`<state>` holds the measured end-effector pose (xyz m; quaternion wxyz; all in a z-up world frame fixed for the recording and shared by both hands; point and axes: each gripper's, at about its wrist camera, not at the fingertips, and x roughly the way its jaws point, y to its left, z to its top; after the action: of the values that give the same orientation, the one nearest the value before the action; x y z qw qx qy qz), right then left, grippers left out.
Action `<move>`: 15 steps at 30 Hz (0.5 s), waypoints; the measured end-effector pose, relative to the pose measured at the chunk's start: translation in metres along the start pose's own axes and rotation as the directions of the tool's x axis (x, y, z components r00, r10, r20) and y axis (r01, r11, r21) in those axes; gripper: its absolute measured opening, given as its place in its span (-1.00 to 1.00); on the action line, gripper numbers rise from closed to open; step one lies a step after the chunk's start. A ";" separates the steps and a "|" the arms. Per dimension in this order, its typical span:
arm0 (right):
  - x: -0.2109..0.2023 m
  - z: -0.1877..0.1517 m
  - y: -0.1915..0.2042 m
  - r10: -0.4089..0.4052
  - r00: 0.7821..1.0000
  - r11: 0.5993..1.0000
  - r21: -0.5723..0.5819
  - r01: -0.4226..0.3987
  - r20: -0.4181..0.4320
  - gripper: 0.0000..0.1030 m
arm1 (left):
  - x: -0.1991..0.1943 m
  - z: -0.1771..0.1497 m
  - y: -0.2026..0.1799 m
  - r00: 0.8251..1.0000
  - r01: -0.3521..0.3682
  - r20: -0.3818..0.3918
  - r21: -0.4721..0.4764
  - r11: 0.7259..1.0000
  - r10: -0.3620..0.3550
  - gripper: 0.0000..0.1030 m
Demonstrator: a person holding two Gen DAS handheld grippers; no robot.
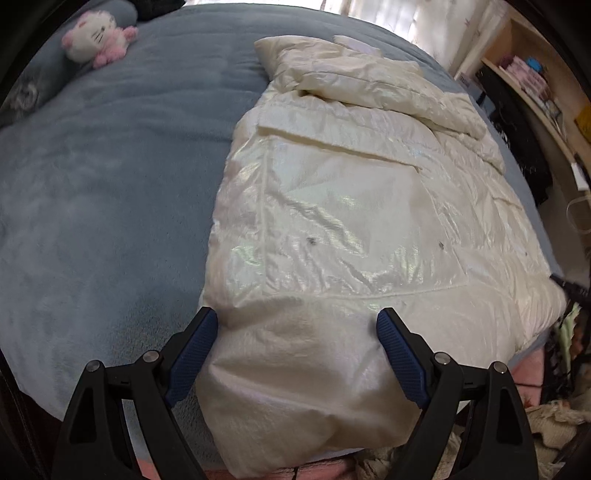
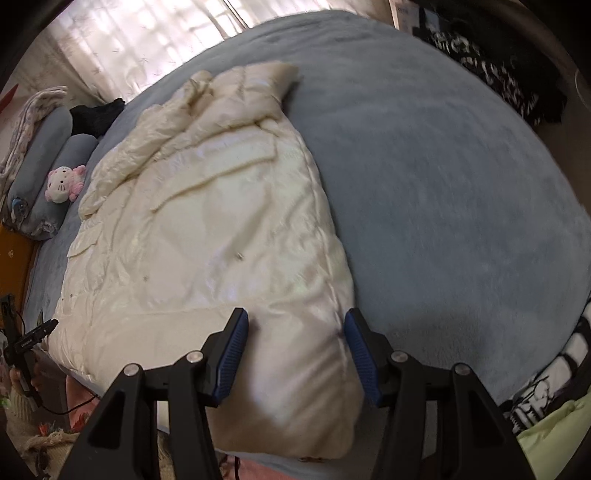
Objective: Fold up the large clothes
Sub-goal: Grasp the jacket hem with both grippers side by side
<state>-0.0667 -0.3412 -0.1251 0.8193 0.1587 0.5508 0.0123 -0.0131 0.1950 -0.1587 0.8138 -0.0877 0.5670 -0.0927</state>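
Note:
A large shiny cream puffer coat (image 1: pixel 343 206) lies lengthwise on a blue-grey bed cover (image 1: pixel 103 184), with a sleeve folded across its far end. My left gripper (image 1: pixel 297 325) is open, its blue pads on either side of the coat's near left hem corner, which overhangs the bed edge. In the right wrist view the same coat (image 2: pixel 207 236) fills the left half. My right gripper (image 2: pixel 295 325) is open, its pads on either side of the near right hem corner. The left gripper also shows in the right wrist view at the far left (image 2: pixel 33 338).
A pink and white plush cat (image 1: pixel 94 35) sits near grey pillows (image 2: pixel 44 162) at the head of the bed. Shelves (image 1: pixel 535 85) and dark clothes (image 2: pixel 491 74) stand beside the bed. A black-and-white fabric (image 2: pixel 554 376) lies at the near right edge.

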 end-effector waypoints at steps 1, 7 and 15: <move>0.001 -0.002 -0.005 0.011 1.000 1.000 0.019 -0.011 -0.002 0.13 | 0.002 -0.001 0.004 1.000 0.013 -0.003 -0.013 1.000 -0.013 0.69; 0.002 -0.010 -0.023 0.086 0.996 0.993 0.086 -0.084 -0.019 0.20 | 0.007 -0.003 0.022 0.998 0.061 -0.025 -0.056 0.997 -0.062 0.70; 0.020 -0.012 -0.022 0.114 0.992 0.988 0.113 -0.108 -0.048 0.48 | 0.028 -0.008 0.035 0.985 0.158 -0.056 -0.096 0.983 -0.164 0.98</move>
<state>-0.0733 -0.3553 -0.1532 0.7921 0.2338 0.5630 0.0320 -0.0097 0.2220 -0.1954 0.7803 -0.1672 0.5873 -0.1351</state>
